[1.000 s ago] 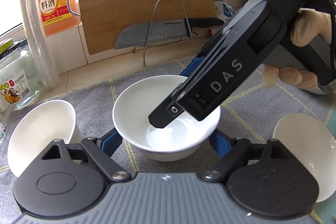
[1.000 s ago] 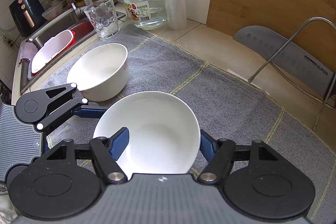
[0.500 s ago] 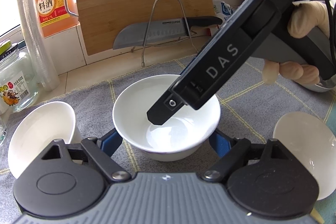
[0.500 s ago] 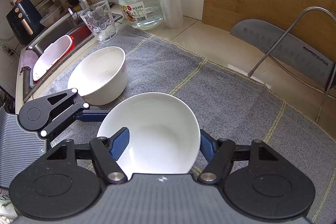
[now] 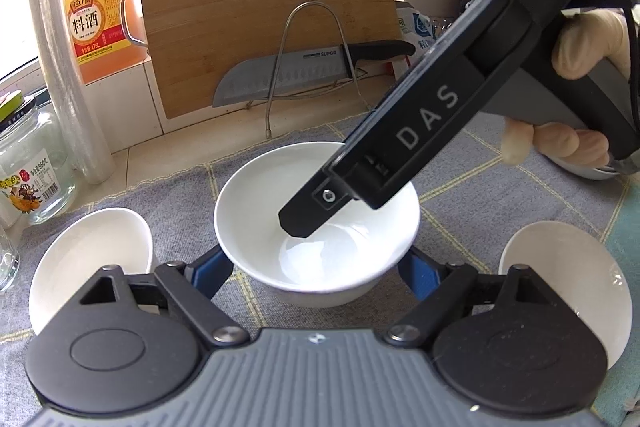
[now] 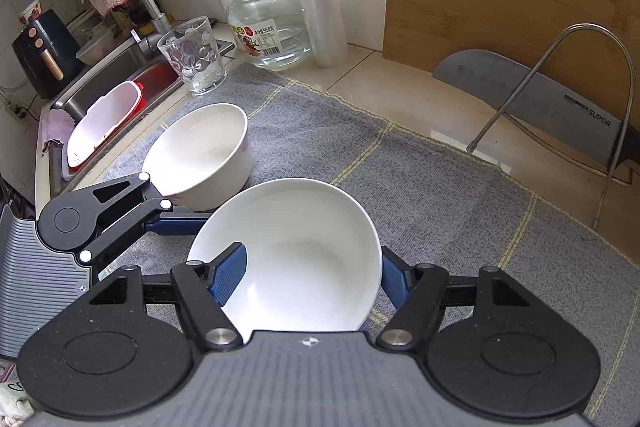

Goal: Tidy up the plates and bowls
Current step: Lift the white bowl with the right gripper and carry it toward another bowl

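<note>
A white bowl (image 5: 256, 211) (image 6: 312, 227) sits on the grey mat (image 5: 480, 219). My left gripper (image 5: 316, 261) reaches around it from the near side, and its blue pads lie against the outer wall on both sides. One left finger (image 6: 176, 223) meets the bowl's left side. My right gripper (image 6: 313, 253) points steeply down from above with its jaws apart. Its left finger (image 5: 300, 223) (image 6: 228, 275) is inside the bowl, and its right finger (image 6: 394, 279) is outside the rim. A second white bowl (image 5: 88, 259) (image 6: 200, 155) stands to the left. A third white bowl (image 5: 568, 291) stands to the right.
At the back stand a bamboo cutting board (image 5: 260, 7), a knife (image 5: 288, 75) on a wire rack, an orange bottle (image 5: 96, 19), a film roll (image 5: 68, 75) and a glass jar (image 6: 272, 23). A tumbler (image 6: 194, 59) and a sink (image 6: 112, 95) are at the left. A gloved hand (image 5: 580, 43) holds the right gripper.
The right gripper's body has tipped slightly more upright over the bowl, while its fingertip stays in place. The bowl and the left gripper have not moved.
</note>
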`<state>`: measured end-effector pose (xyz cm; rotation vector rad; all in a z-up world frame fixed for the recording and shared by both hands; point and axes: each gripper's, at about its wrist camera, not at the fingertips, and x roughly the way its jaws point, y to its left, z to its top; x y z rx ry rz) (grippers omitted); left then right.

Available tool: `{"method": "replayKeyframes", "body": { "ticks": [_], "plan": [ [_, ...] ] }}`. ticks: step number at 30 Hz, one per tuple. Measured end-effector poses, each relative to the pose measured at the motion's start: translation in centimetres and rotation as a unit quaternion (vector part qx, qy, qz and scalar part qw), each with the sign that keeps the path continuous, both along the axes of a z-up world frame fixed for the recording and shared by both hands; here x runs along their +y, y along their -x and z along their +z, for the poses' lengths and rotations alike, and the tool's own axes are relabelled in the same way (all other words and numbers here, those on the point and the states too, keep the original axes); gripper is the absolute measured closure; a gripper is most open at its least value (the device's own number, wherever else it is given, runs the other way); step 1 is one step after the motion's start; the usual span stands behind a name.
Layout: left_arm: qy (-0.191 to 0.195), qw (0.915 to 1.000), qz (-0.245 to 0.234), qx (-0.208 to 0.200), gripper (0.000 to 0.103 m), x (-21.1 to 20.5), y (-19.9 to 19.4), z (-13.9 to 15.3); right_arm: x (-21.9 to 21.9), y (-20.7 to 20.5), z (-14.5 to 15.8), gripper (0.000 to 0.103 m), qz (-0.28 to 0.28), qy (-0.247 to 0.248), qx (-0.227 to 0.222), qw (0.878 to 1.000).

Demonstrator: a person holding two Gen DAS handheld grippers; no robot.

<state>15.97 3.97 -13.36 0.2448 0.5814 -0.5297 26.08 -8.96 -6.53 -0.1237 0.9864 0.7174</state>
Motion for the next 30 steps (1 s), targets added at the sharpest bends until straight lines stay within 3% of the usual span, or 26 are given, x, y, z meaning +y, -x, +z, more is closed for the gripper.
{"method": "replayKeyframes", "body": {
  "ticks": [30],
  "plan": [
    [0.006,0.9985,-0.054,-0.008,0.014,-2.0,8.4,4.4,-4.4,10.1,4.4,0.028,-0.022,-0.020,-0.038,0.999]
  ]
}}
